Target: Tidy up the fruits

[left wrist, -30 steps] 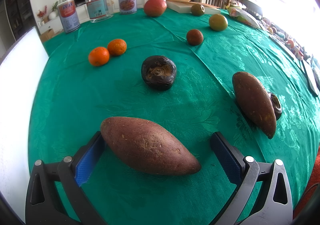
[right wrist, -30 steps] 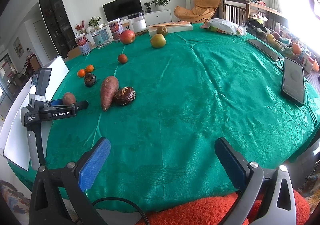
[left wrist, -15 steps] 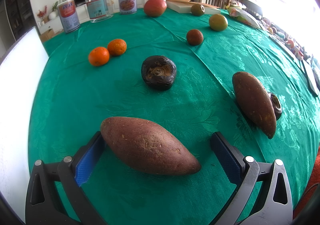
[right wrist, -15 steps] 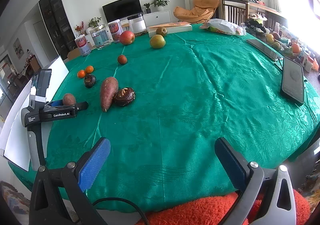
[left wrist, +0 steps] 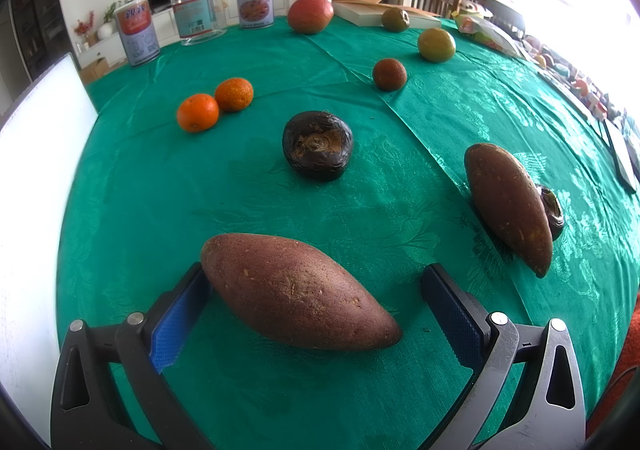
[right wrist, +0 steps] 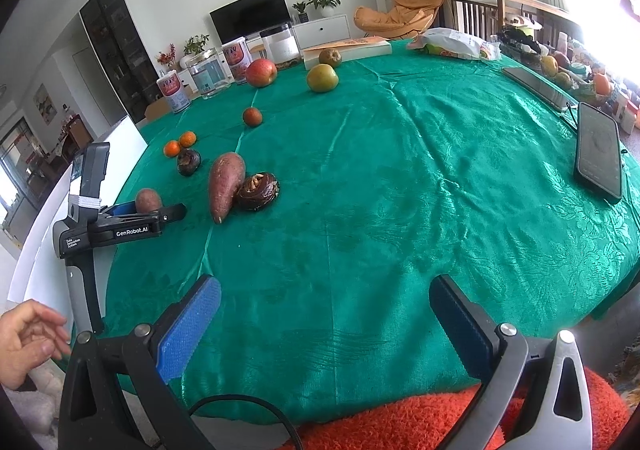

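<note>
My left gripper (left wrist: 316,302) is open, its blue pads on either side of a reddish sweet potato (left wrist: 296,292) lying on the green tablecloth (left wrist: 248,186); the left pad touches or nearly touches it, the right pad stands apart. The right wrist view shows that gripper (right wrist: 132,218) resting at the table's left edge with no hand on it. A second sweet potato (left wrist: 508,206) lies to the right against a dark shrivelled fruit (right wrist: 258,191). Another dark fruit (left wrist: 318,144), two oranges (left wrist: 198,112) and a small brown fruit (left wrist: 389,74) lie farther back. My right gripper (right wrist: 324,314) is open and empty over the near edge.
At the back stand cans (left wrist: 136,30), a clear jar (left wrist: 196,8), a red apple (left wrist: 310,13), a green fruit (left wrist: 436,44) and a book (right wrist: 348,48). A white board (left wrist: 36,178) stands left. Phones (right wrist: 598,154) lie at right. A bare hand (right wrist: 28,338) is at lower left.
</note>
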`<state>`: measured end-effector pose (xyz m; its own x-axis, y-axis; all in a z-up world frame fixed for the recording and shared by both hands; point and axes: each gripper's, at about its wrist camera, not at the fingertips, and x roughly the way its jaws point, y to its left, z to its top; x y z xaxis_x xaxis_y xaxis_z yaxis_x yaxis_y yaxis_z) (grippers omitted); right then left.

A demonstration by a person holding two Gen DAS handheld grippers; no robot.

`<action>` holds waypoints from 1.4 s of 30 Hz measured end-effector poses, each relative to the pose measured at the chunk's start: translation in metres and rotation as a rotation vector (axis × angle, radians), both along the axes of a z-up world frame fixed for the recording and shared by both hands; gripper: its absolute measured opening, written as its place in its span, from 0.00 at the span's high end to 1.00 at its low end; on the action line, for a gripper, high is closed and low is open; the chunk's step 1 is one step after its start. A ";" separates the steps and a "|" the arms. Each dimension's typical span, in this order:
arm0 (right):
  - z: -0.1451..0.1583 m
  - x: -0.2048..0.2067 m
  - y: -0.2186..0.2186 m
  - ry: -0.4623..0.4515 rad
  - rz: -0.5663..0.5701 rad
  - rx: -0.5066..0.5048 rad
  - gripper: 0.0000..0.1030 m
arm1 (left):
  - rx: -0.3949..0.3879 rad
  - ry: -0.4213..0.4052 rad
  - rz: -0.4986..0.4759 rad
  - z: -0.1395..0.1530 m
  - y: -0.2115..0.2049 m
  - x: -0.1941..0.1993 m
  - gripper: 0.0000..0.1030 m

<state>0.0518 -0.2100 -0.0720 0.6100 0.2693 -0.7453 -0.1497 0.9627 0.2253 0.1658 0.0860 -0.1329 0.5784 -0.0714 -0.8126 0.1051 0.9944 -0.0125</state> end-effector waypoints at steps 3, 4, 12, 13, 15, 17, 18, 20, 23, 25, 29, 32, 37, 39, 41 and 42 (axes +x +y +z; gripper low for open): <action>0.000 -0.001 -0.002 -0.002 -0.004 0.007 0.00 | 0.000 0.000 0.000 0.000 0.000 0.000 0.00; 0.000 -0.001 -0.003 -0.002 -0.006 0.010 0.00 | 0.000 0.000 0.000 0.000 0.000 0.000 0.00; -0.001 0.001 -0.006 0.008 -0.003 0.031 0.00 | 0.000 0.000 0.000 0.000 0.000 0.000 0.00; -0.001 0.000 -0.006 0.007 -0.004 0.030 0.00 | 0.000 0.000 0.000 0.000 0.000 0.000 0.00; -0.001 0.000 -0.006 0.005 -0.005 0.030 0.00 | 0.000 0.000 0.000 0.000 0.000 0.000 0.00; -0.002 0.000 -0.006 0.006 -0.007 0.032 0.00 | 0.000 0.000 0.000 0.000 0.000 0.000 0.00; -0.002 0.000 -0.006 0.007 -0.008 0.033 0.00 | 0.000 0.000 0.000 0.000 0.000 0.000 0.00; -0.002 0.000 -0.006 0.006 -0.009 0.034 0.00 | -0.001 0.000 0.000 0.002 0.000 -0.001 0.00; -0.002 0.000 -0.006 0.007 -0.008 0.034 0.00 | 0.001 0.010 0.001 0.001 0.000 -0.003 0.00; -0.001 -0.001 -0.007 0.006 -0.008 0.036 0.00 | 0.001 0.063 -0.012 0.002 0.002 -0.013 0.00; -0.002 0.001 -0.008 0.011 -0.007 0.050 0.00 | -0.026 0.134 -0.064 0.008 0.012 -0.045 0.01; -0.003 0.002 -0.008 0.021 -0.003 0.061 0.00 | -0.115 0.102 -0.053 0.024 0.027 -0.057 0.01; -0.004 0.003 -0.006 0.024 -0.004 0.053 0.00 | -0.241 0.053 0.014 0.038 0.023 -0.033 0.01; -0.003 0.002 -0.007 0.019 -0.010 0.051 0.00 | -0.211 0.069 0.049 0.027 0.013 -0.015 0.02; -0.003 0.000 -0.009 0.012 -0.017 0.051 0.00 | -0.161 0.094 0.089 0.014 0.007 -0.002 0.03; -0.002 0.000 -0.010 0.010 -0.022 0.052 0.00 | -0.133 0.101 0.106 0.009 0.006 0.002 0.05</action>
<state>0.0515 -0.2200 -0.0742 0.6090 0.2950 -0.7363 -0.1266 0.9525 0.2769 0.1675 0.0920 -0.1242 0.5047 -0.1254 -0.8541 -0.0084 0.9886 -0.1502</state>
